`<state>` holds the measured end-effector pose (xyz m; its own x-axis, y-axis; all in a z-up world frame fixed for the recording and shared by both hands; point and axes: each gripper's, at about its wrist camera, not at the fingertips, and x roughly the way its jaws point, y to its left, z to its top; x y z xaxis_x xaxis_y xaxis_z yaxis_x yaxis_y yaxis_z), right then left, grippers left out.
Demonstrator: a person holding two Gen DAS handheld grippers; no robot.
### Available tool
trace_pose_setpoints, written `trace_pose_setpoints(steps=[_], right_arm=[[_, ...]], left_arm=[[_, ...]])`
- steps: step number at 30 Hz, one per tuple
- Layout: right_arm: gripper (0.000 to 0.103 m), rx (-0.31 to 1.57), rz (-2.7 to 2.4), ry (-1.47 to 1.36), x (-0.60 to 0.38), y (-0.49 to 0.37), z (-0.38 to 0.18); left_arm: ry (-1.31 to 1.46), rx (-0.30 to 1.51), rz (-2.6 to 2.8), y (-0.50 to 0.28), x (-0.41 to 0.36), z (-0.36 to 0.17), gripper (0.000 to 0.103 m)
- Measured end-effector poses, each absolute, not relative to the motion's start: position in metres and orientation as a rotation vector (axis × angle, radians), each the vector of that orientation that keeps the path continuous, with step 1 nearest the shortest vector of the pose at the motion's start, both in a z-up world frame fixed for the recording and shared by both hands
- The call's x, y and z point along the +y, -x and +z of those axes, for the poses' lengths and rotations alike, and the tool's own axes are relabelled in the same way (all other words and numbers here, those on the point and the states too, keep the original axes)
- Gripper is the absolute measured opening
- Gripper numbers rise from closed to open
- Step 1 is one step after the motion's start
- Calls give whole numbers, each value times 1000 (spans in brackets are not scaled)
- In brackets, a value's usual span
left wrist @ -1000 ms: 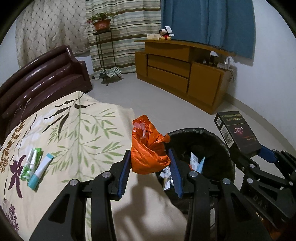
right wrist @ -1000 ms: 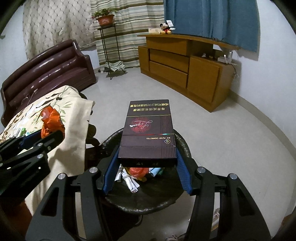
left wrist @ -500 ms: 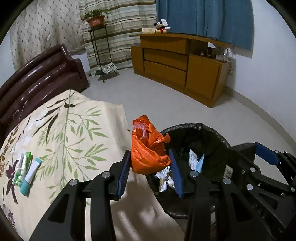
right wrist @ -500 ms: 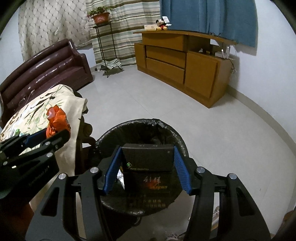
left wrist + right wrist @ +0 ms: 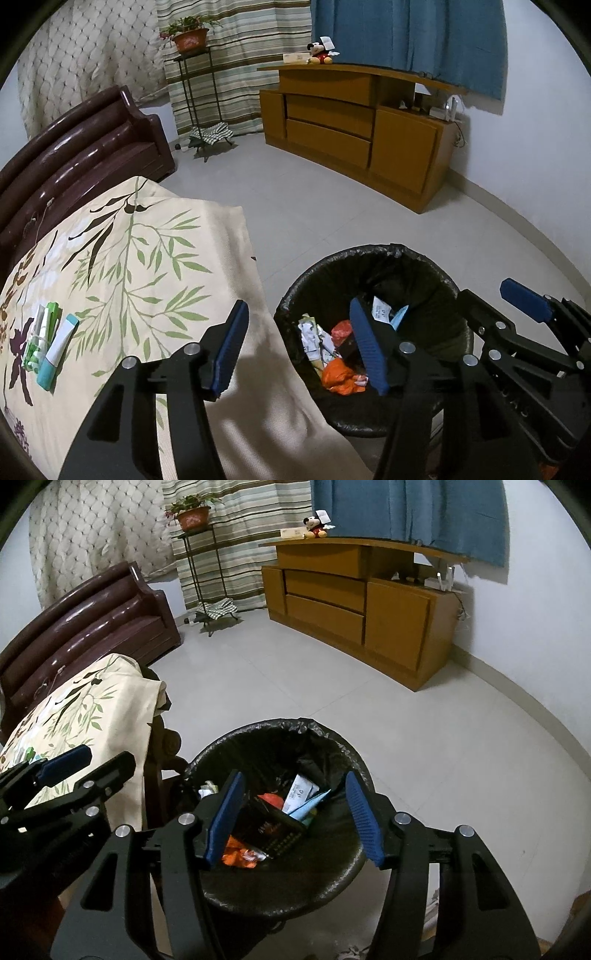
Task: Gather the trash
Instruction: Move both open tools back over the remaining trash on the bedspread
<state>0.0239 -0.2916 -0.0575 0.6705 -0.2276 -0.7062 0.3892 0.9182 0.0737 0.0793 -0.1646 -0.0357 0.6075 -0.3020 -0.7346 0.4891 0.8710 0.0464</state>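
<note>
A: Trash update: left gripper (image 5: 301, 347) jaws opening, nothing between them. Orange bag (image 5: 341, 376) that was in its grip now lies in the bin (image 5: 417, 258).
B: Right gripper (image 5: 293, 818)?
A: Spread, empty. Its dark carton (image 5: 275, 829) is in the bin too, beside the orange bag.
B: So two drops done. Anything left?
A: Green and teal packets (image 5: 48, 341) on the leaf-print tablecloth (image 5: 147, 266), left of the bin. Likely next.
B: Room?
A: Tiled floor, wooden cabinet (image 5: 354, 125) beyond the bin, dark sofa (image 5: 85, 147) far left.
</note>
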Motion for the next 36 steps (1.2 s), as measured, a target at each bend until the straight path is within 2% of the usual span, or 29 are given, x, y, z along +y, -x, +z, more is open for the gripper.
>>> trace_pose_setpoints(steps=[21,36], right_arm=[[57,761,-323,-200,-266,-31,-50],[58,769,-155,-120,-173,-56,-32]], left_arm=[[-217,751,-402,-76,-122,-17,58],[-135,759,-242,-78,-16,-8,58]])
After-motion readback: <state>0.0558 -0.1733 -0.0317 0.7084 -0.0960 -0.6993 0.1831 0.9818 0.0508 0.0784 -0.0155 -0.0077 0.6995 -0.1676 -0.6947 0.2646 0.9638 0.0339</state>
